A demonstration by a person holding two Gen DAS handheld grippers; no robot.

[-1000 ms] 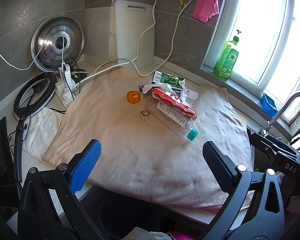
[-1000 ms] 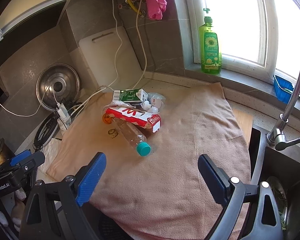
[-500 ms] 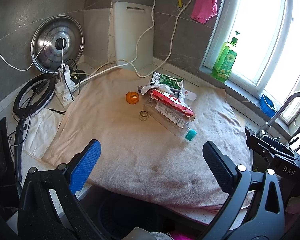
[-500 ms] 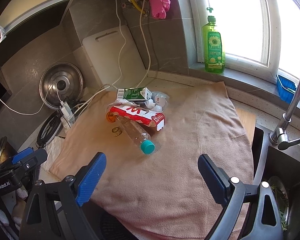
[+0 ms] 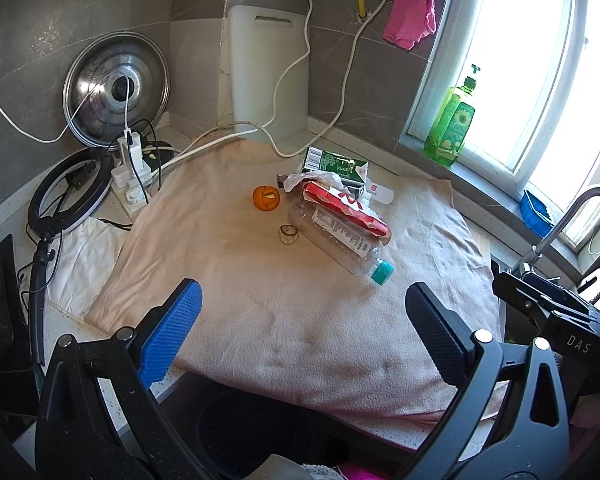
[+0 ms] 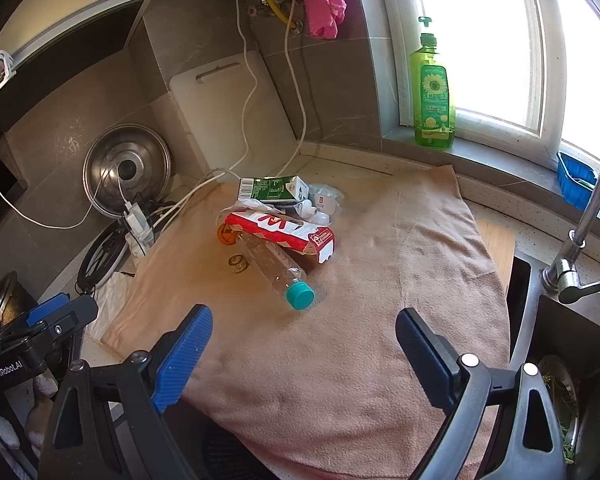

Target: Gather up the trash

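Observation:
A pile of trash lies on a beige towel [image 5: 260, 312] [image 6: 380, 320]: a clear plastic bottle [image 5: 336, 240] [image 6: 272, 264] with a teal cap, a red and white carton [image 5: 344, 208] [image 6: 280, 232] across it, a green carton [image 5: 334, 164] [image 6: 272, 190], an orange peel [image 5: 266, 198], a small foil cup [image 5: 289, 234] [image 6: 238, 263] and crumpled plastic. My left gripper [image 5: 304, 320] is open and empty, short of the pile. My right gripper [image 6: 304, 340] is open and empty, just short of the bottle cap.
A dark bin [image 5: 260, 432] sits below the counter's front edge. A pot lid [image 5: 116, 88], power strip with cables [image 5: 134, 168], ring light [image 5: 70, 192] and cutting board [image 5: 268, 76] stand at back left. A green soap bottle [image 6: 432, 88] is on the sill; faucet and sink [image 6: 580, 240] at right.
Both grippers have drifted slightly, so the pile shifts a little in each view. Jaws stay open. Nothing on the towel has moved.

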